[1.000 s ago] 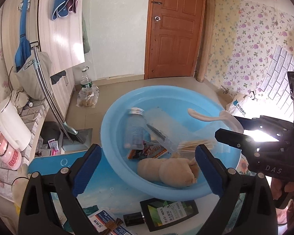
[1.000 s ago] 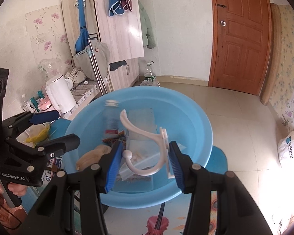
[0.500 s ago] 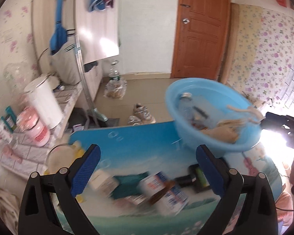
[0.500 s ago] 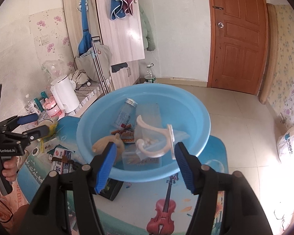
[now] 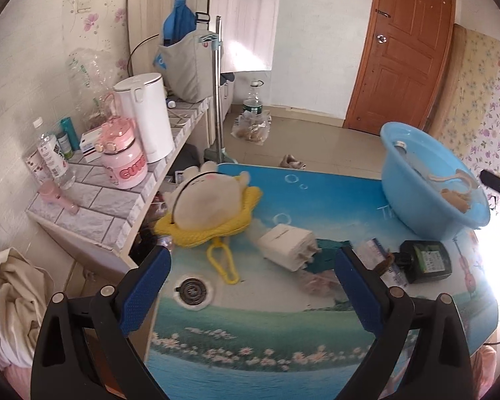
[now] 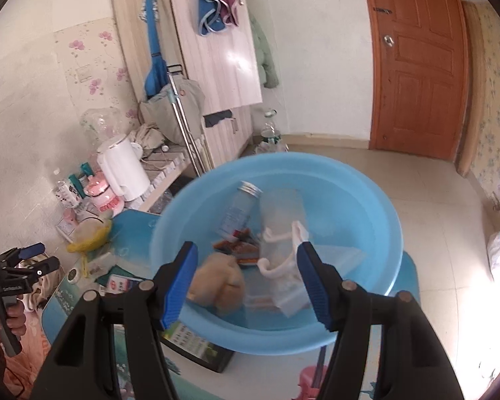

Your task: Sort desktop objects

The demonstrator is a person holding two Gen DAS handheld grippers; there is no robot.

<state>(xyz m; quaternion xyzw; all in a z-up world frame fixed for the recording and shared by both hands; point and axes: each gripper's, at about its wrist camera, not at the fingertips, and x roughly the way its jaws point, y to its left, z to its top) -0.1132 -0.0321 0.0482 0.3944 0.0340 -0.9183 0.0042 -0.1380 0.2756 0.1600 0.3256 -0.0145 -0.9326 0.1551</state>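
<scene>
Your right gripper hangs over the round light-blue plastic basin with its blue-padded jaws spread and nothing between the pads. Those jaws have just been opening, and the cream-white plastic wall hook now lies loose in the basin, resting on a clear plastic bag near the middle. Beside the hook, toward your left in that view, sits a tan plush toy against the basin's near wall. Behind it lie some small red and orange packets, and a clear bottle with a silver screw cap lies tilted with its cap toward the far rim.

Your left gripper is spread wide too, empty, above the blue printed table mat. From that view the basin stands at the far right of the mat. Outside it, on the mat, you have a white boxy plug adapter lying on its side, a dark flat bottle with a green label just below the basin, a small blue-and-white carton beside that bottle, a round white-rimmed disc near your left pad, and a cream plush on a yellow star-shaped cushion at the mat's far left edge.
</scene>
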